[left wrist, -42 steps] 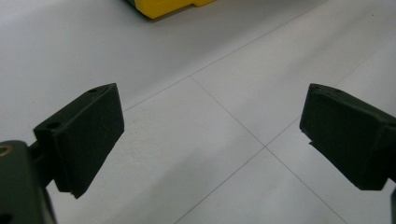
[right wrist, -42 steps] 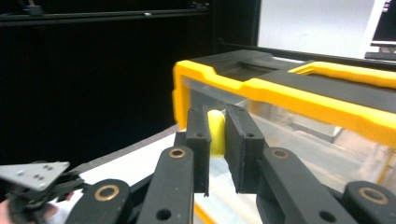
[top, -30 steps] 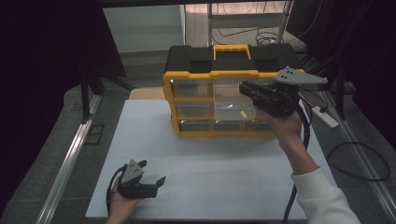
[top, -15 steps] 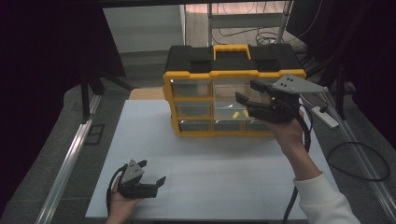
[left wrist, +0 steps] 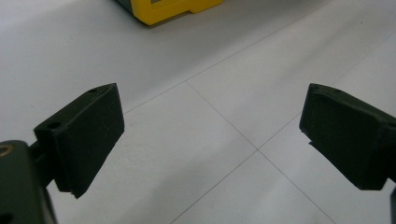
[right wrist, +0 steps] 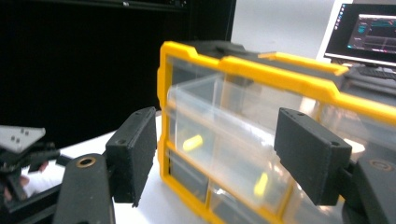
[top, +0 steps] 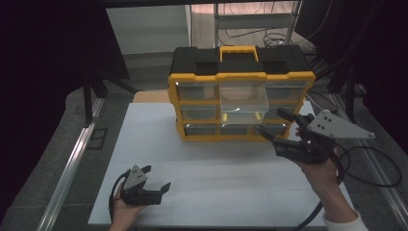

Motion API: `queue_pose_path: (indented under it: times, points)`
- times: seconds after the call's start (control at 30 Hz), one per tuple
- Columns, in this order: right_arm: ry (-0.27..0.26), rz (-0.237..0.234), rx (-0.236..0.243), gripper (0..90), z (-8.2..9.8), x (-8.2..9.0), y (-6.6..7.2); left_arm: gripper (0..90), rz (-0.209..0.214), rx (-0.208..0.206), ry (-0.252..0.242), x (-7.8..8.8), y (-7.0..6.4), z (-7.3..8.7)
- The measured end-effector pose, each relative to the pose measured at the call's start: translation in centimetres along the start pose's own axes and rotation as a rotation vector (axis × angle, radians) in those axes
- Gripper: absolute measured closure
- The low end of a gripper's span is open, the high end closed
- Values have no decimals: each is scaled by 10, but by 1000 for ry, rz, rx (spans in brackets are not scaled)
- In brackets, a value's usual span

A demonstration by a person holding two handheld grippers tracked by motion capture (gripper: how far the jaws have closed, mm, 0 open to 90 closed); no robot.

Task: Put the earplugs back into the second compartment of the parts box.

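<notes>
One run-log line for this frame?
organizer: top-middle drawer pulled out | right tongs: open, off drawer | left tongs: open, over table

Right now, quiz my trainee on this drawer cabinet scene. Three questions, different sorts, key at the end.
1. True or false: the top middle drawer of the yellow and black cabinet is pulled out.
2. Multiple choice: the right gripper is A) shut on the drawer, B) open in front of the cabinet, C) resting on the table.
3. Fill in: the left gripper is held open low over the white ____, away from the cabinet.

Key: 1 true; 2 B; 3 table.
</notes>
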State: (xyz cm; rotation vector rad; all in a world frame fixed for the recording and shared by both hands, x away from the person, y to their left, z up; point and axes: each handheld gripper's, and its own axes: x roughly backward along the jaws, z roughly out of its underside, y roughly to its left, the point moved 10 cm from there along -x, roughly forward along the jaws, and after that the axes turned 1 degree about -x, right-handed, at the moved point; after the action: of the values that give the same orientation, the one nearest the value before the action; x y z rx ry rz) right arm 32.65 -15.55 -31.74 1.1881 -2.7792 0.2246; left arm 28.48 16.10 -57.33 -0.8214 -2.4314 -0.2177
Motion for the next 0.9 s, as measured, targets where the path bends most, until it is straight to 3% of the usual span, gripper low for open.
queue_pose_path:
  times: [0.23,0.43,0.47,0.53,0.7,0.9]
  points:
    - [59,16,-41,287,42,16,-4,66,1,2,-1,0,-1,0]
    - [136,21,-104,280,101,17,-18,66,0,-1,-1,-1,-1,0]
    - [136,21,-104,280,101,17,-18,67,0,-1,-1,-1,-1,0]
    - [170,23,-146,278,128,17,-25,67,2,-3,1,-1,-1,0]
    - [216,47,-162,271,171,21,-33,67,6,-3,2,-2,-1,0]
    - [234,68,-198,269,203,29,-40,67,9,-10,3,-2,-2,-1]
